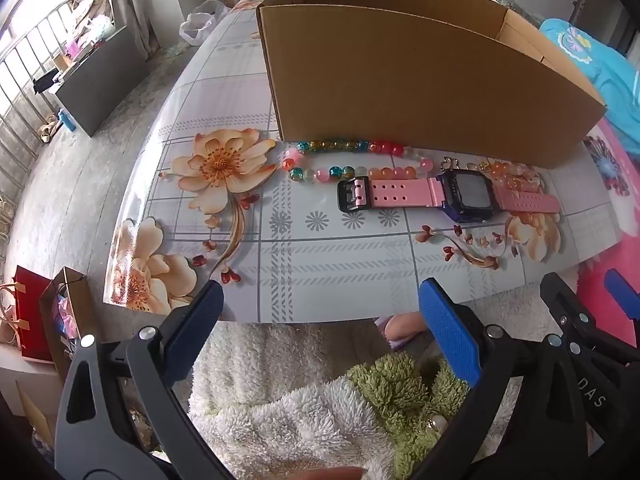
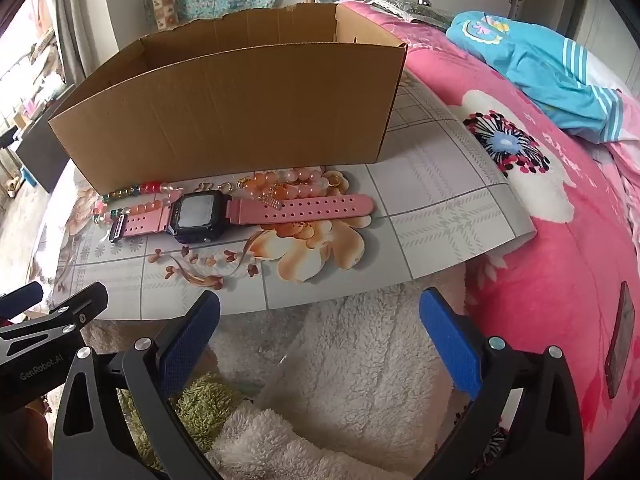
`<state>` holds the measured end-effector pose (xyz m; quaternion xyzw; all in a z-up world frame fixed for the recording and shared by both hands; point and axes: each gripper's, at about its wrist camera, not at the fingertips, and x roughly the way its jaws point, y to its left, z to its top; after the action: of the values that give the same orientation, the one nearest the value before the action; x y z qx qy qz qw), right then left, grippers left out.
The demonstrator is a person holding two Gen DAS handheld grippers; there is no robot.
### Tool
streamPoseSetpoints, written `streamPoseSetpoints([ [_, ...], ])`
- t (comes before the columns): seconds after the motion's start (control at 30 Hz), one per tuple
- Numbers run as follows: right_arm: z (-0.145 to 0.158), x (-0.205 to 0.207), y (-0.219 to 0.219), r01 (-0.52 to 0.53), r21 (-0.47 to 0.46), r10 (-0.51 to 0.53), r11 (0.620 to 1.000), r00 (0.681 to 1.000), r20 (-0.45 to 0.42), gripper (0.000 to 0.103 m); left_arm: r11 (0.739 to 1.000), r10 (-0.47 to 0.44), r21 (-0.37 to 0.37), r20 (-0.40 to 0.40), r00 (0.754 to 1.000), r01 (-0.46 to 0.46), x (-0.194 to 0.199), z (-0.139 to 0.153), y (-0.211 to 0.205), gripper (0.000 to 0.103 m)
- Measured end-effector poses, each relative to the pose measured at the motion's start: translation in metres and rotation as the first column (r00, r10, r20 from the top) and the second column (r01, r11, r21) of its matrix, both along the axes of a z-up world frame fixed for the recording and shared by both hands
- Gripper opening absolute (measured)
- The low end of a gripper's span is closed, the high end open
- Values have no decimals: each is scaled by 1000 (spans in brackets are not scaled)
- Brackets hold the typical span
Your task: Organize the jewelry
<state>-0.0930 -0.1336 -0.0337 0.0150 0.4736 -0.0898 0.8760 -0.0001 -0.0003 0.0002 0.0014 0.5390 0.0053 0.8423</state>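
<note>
Fingers of the left gripper stand wide apart with nothing between them, their blue pads hanging over a fluffy white and green garment on the person's lap, short of the worktop's near edge. The right gripper is the same: fingers spread apart, empty, over the white fleece and clear of the worktop. Each gripper shows at the edge of the other's view, so the two sit side by side.

Further out, on the flower-printed worktop cover, lies a pink-strapped watch with a dark square face, stretched out flat. Touching its far side is a multicoloured bead bracelet, looped between the watch and the box. Just to the right of that, a peach and white bead bracelet with small gold charms lies partly over the watch strap. Behind them all, an open cardboard box stands upright; its inside cannot be seen. A pink floral bed lies to the right, with a blue garment on it.
</note>
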Motion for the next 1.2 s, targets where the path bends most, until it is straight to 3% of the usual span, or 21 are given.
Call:
streamPoseSetpoints([
  [1.2, 7, -3, -1, 8, 11, -8, 1000, 1000, 17, 98, 1000, 2, -12, -5, 1000, -3, 2, 0, 0, 94],
])
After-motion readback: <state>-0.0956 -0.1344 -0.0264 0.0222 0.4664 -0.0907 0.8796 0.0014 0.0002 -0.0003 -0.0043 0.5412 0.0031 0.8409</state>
